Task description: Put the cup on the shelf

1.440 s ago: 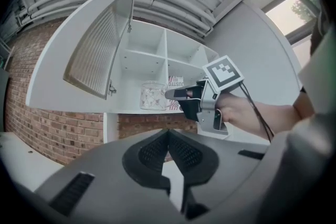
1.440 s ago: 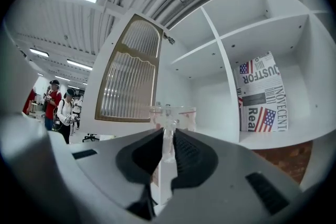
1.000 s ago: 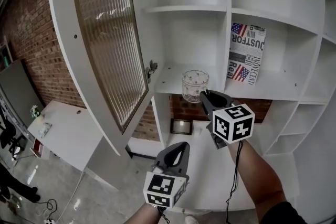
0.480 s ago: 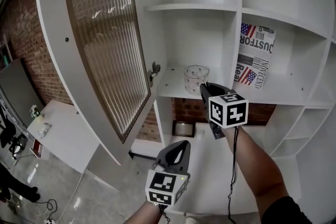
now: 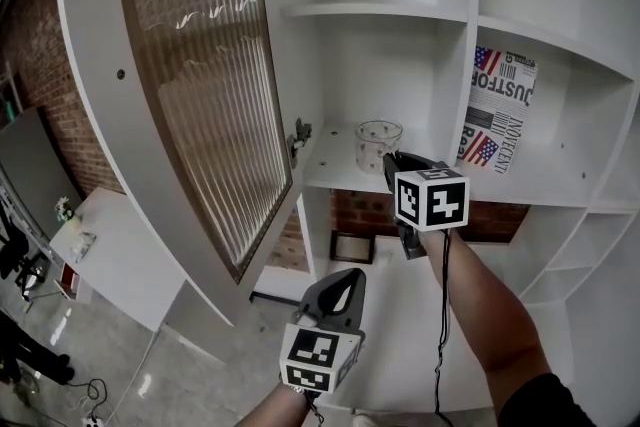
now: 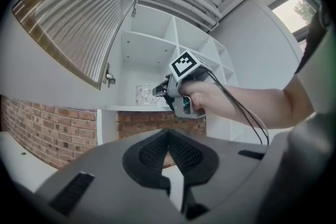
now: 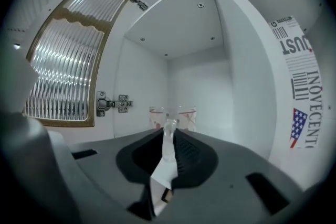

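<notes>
**Item: cup (image 5: 378,144), clear glass with small red marks.** You are holding it in the right gripper (image 5: 390,160), just right of the frame's centre in the head view. It is inside the open compartment, over the white shelf (image 5: 325,170). In the right gripper view the jaws are standing narrow and pinching a clear glass part of the cup (image 7: 172,117), with the body showing just beyond the tips. Whether the base is already resting on the board cannot be told.

**Item: left gripper (image 5: 340,281).** You are keeping it low in the bottom centre of the frame, well apart from the cup. Its own view shows the jaws together with nothing between them.

**Surroundings.** The ribbed glass door (image 5: 200,65) is standing open at the upper left, with its hinge (image 7: 112,104) beside the compartment. A printed sheet (image 5: 497,112) is leaning in the neighbouring compartment at the right.

**Progress.** The carry is looking all but done, since the cup is inside the compartment. You are still gripping it, so what remains is setting it down firmly, opening the jaws and drawing the gripper out.

**Change from the earlier frames.** A second ago the cup was sitting at the shelf's front edge. It is now showing further in and higher in the frame, with the marker cube closer under it. The left gripper is keeping much the same place in the frame.
</notes>
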The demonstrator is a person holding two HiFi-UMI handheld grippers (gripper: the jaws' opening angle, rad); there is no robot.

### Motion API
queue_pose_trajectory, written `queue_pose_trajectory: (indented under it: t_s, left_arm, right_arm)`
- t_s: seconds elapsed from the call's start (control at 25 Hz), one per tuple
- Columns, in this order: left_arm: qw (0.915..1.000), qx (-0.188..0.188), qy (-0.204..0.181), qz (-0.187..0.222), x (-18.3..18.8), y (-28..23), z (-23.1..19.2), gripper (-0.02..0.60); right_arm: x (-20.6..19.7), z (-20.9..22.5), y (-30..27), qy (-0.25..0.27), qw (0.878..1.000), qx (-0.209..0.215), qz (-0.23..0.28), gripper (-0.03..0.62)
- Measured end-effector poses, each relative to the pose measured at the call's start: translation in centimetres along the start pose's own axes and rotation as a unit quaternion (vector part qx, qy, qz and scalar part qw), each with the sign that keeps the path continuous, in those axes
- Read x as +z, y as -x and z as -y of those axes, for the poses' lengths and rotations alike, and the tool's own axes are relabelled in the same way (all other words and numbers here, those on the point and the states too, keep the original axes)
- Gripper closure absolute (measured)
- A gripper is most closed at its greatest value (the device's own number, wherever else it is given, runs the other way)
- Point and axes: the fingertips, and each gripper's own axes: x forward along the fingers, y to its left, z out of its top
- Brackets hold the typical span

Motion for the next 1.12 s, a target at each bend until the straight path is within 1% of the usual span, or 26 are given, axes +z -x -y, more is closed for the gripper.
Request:
queue_pose_trajectory:
  t_s: [0.12, 0.24, 0.36, 0.48, 0.64, 0.96, 1.12]
  left_arm:
    - [0.9999, -0.006, 0.01, -0.009, -0.1, -0.1, 0.1, 0.577]
    - [1.0, -0.002, 0.001, 0.006, 0.0, -0.2, -0.1, 0.577]
    - [0.9999, -0.007, 0.007, -0.005, -0.2, 0.0, 0.2, 0.577]
    - [0.9999, -0.008, 0.007, -0.008, -0.3, 0.3, 0.3, 0.577]
    - [1.0, -0.001, 0.002, 0.001, -0.2, 0.5, -0.1, 0.577]
    - [1.0, 0.005, 0.001, -0.003, -0.3, 1.4, -0.1, 0.577]
    - [1.0, 0.007, 0.002, -0.005, -0.5, 1.7, -0.1, 0.577]
  right_arm:
    - [0.1, 0.1, -0.4, -0.004, 1.0, -0.011, -0.007, 0.557]
    - [0.0, 0.0, -0.6, 0.003, 1.0, -0.022, -0.01, 0.557]
    - [-0.5, -0.1, -1.0, 0.0, 0.999, -0.03, -0.012, 0.556]
    - [-0.7, -0.2, -1.1, -0.003, 0.999, -0.039, -0.008, 0.554]
    - [-0.7, -0.3, -1.1, 0.001, 0.999, -0.049, 0.004, 0.551]
    - [-1.0, -1.1, -0.9, 0.016, 0.999, -0.036, 0.021, 0.468]
    - [-1.0, -0.9, 0.1, 0.014, 0.998, -0.043, 0.032, 0.457]
